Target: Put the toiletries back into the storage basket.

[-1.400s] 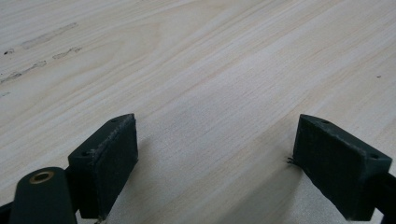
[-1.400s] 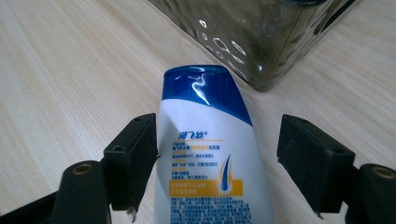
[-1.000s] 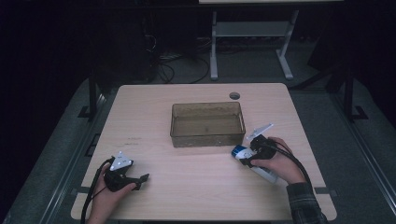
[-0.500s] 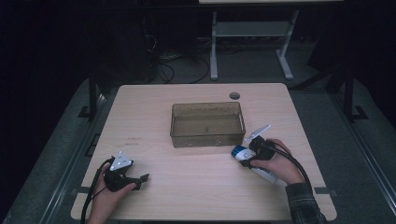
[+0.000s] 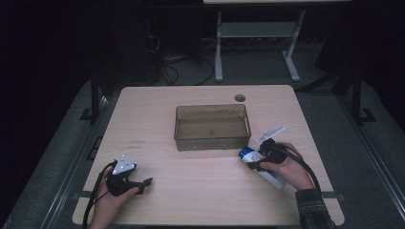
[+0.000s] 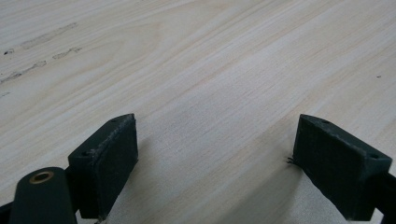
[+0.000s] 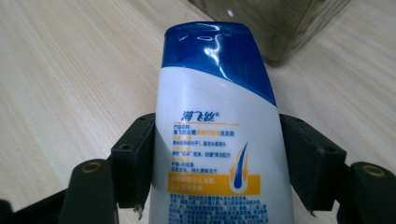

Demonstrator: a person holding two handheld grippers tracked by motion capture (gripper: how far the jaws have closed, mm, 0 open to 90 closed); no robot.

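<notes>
Glossy plastic shampoo bottle (image 7: pixel 219 140), matt pale wood-grain table (image 5: pixel 200 186), smoky translucent plastic box (image 5: pixel 212 128), matt black jaws.

A pale wooden table (image 5: pixel 157 109) carries a clear plastic bin (image 5: pixel 212 127) and a lying shampoo bottle (image 5: pixel 263 169).

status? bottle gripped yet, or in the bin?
Done: right gripper has been closing its jaws around the white shampoo bottle, pads against both sides. In hand: bottle lies on the table, just beside the clear bin. Left: likely lifting it in. Left gripper open, holding nothing.
</notes>
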